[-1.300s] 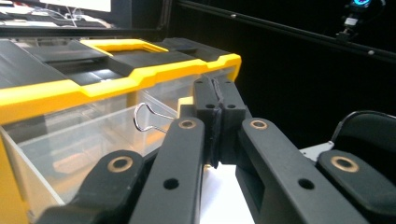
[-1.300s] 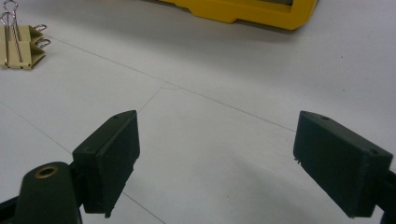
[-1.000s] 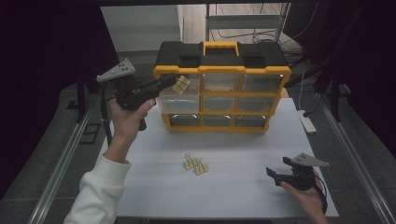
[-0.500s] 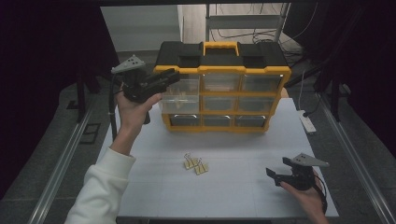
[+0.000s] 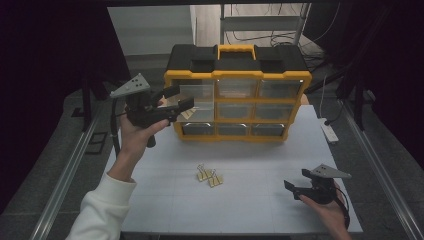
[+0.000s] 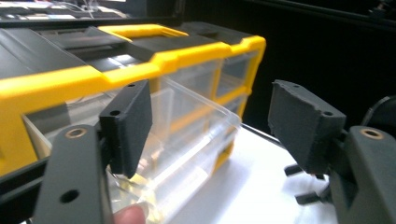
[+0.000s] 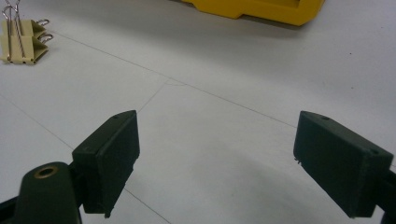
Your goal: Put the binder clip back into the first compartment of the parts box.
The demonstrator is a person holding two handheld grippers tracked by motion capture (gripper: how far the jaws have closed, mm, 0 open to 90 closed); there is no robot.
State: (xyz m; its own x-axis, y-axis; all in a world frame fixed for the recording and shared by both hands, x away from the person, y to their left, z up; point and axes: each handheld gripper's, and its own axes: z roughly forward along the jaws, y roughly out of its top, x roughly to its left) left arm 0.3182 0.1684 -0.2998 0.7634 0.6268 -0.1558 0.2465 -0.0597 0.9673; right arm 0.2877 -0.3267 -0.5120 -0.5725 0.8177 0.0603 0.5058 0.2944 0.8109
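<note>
High view, two binder clips, nine-drawer organizer, two hand-held grippers, both open

A yellow-and-black drawer organizer stands upright, its top-left clear drawer pulled out. Two beige binder clips lie touching, well in front of the organizer

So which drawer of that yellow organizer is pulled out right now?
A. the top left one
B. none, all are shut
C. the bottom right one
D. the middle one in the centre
A: the clear top left drawer sticks out of the yellow organizer, right by the left hand-held gripper; the other drawers sit flush.
</note>
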